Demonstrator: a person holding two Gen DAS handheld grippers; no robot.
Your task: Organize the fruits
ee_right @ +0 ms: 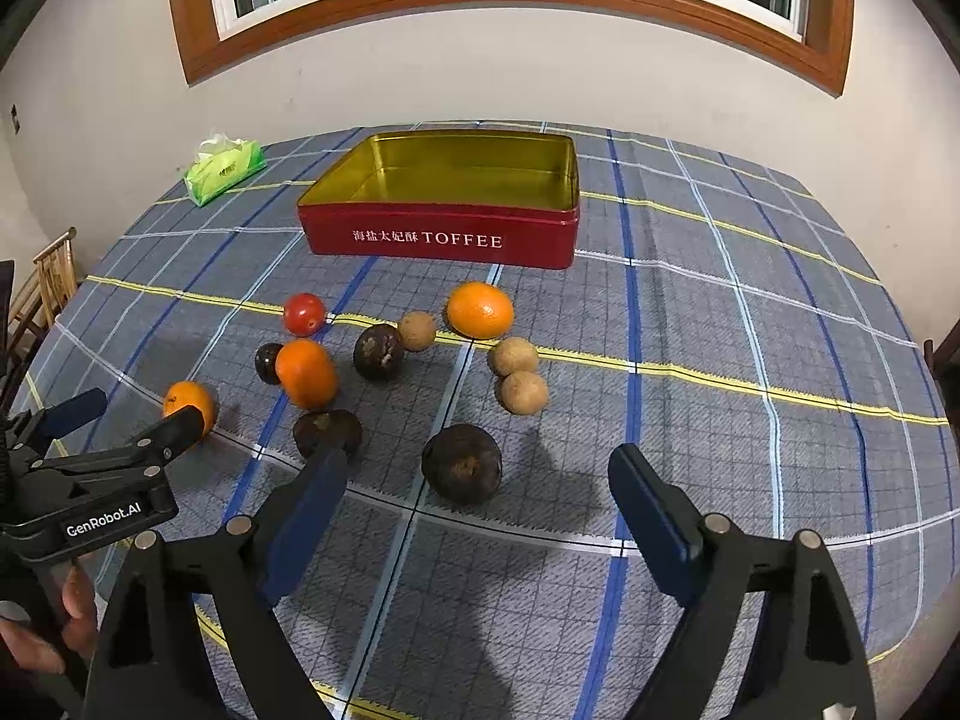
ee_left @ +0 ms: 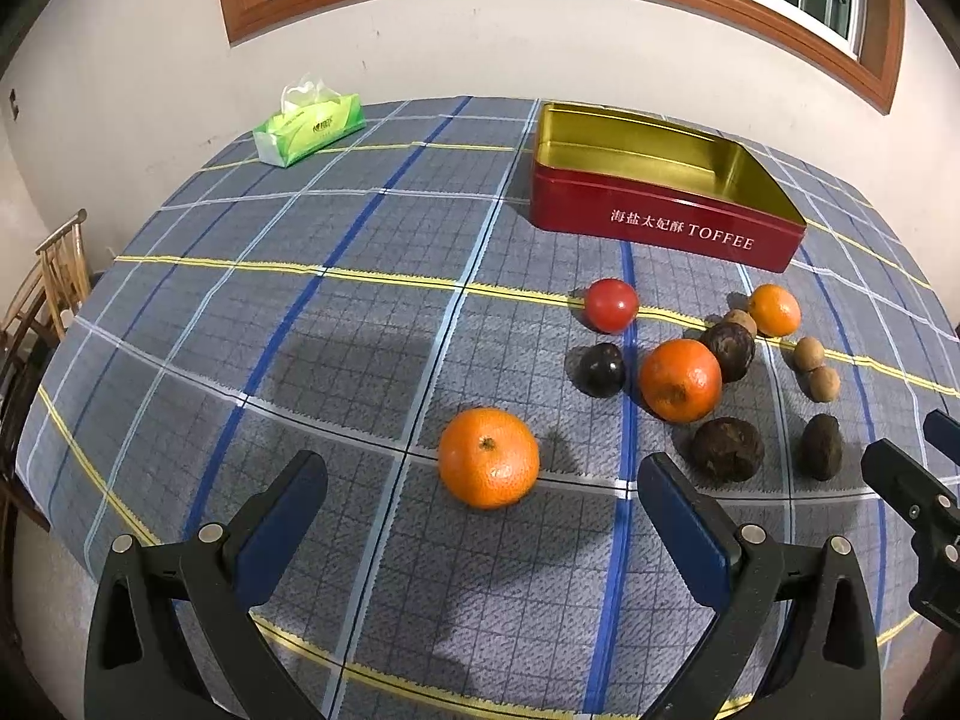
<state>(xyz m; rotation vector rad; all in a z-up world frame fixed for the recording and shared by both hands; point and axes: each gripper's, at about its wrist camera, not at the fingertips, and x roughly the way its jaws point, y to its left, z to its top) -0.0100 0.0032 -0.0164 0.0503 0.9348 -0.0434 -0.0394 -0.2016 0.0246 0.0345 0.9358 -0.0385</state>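
Both tools spread wide: left tool (ee_left: 483, 483) frames a round orange tangerine (ee_left: 489, 458), right tool (ee_right: 477, 483) a dark wrinkled fruit (ee_right: 461, 463), likely bound for the empty red toffee tin (ee_right: 444, 237).

Glossy metal tin (ee_right: 441, 240) (gold inside); woven cloth tablecloth (ee_right: 720, 360).

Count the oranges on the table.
3. One lies nearest the left gripper, one mid-cluster, one smaller nearest the tin. None looks hidden.
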